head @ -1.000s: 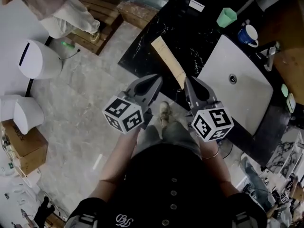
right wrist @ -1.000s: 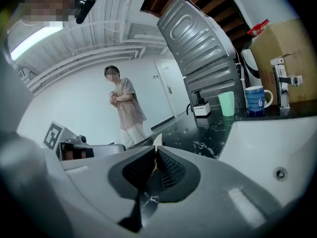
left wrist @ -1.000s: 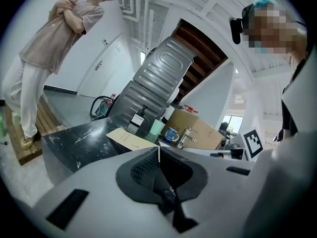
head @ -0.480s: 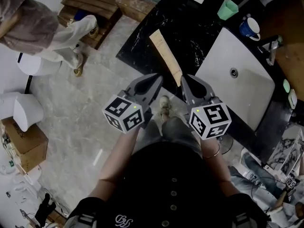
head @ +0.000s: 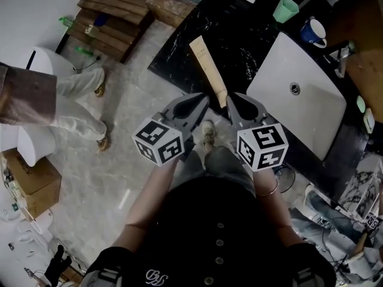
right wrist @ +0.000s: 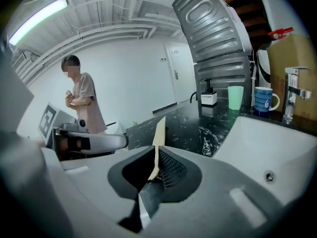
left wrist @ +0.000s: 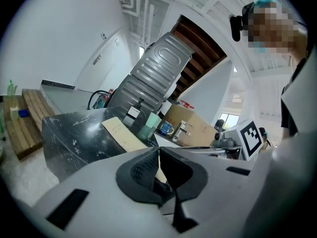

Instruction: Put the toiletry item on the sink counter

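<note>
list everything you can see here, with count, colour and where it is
toiletry pack: 1, beige, flat, clamped in right gripper, far end over counter
counter: 1, black marbled, ahead
sink basin: 1, white, set in counter
cup: 1, green, counter's far edge
mug: 1, blue, beside faucet
faucet: 1, metal, basin's far edge
pallet: 1, brown wood, floor, far left
cardboard box: 1, brown, floor, near left
other person: 1, beige trousers, on floor at left
left gripper: 1, grey, jaws together, beside the pack
right gripper: 1, grey, shut on the pack
</note>
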